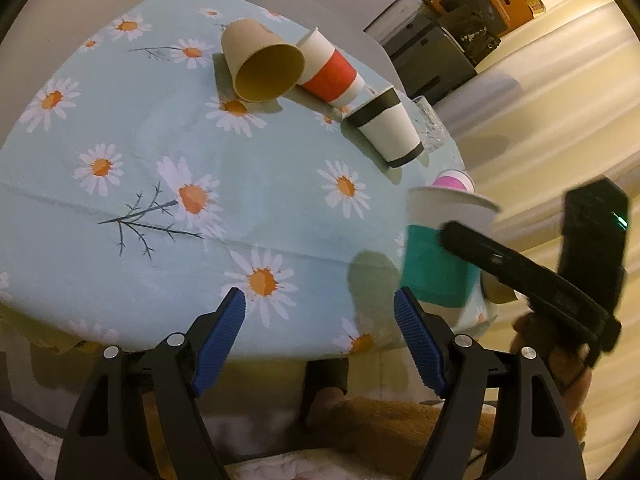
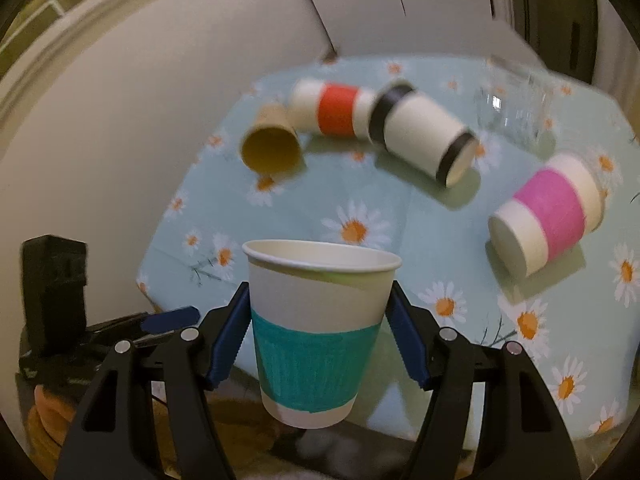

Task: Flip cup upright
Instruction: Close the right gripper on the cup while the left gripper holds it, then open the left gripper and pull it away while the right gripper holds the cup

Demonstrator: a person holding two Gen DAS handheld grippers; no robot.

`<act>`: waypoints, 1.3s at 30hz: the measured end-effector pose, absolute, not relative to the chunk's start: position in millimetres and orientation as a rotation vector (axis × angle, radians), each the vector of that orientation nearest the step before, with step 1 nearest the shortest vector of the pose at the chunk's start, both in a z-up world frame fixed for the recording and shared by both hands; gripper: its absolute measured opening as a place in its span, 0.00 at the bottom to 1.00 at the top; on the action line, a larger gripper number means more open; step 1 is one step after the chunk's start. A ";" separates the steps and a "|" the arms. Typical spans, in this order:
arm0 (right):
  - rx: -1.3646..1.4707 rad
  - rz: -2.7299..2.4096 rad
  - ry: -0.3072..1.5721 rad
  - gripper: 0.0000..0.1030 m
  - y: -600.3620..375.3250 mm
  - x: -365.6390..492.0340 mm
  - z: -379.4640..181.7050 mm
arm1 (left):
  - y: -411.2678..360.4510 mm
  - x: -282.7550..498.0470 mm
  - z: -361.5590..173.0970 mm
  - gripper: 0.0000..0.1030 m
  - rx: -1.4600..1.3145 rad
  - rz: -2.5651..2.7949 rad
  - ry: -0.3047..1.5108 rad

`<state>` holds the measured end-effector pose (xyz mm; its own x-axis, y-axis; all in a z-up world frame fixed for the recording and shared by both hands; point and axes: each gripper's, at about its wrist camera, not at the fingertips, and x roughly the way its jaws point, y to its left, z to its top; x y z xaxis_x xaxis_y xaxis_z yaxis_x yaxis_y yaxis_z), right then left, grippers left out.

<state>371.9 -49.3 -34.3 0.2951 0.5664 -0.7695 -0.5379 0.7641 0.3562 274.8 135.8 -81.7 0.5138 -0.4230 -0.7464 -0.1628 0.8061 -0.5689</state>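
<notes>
My right gripper is shut on a white paper cup with a teal band and holds it upright, mouth up, above the near edge of the table. The same cup shows in the left wrist view, with the right gripper across it. My left gripper is open and empty over the near table edge, left of that cup. It shows at the lower left of the right wrist view.
Round table with a daisy tablecloth. On their sides lie a brown cup, a red-banded cup, a black-banded cup and a pink-banded cup. A clear glass stands at the far right.
</notes>
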 end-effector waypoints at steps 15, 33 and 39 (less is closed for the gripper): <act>-0.016 0.589 0.540 0.65 -55.6 302.5 -28.5 | 150.8 271.9 -85.1 0.73 -0.691 -0.140 1.007; -0.079 0.279 0.336 0.65 -57.3 302.5 -78.7 | 161.1 268.1 -84.4 0.73 -0.714 -0.124 0.988; -0.099 0.248 0.288 0.65 -54.0 295.2 -86.0 | 162.7 267.3 -86.3 0.73 -0.715 -0.119 0.991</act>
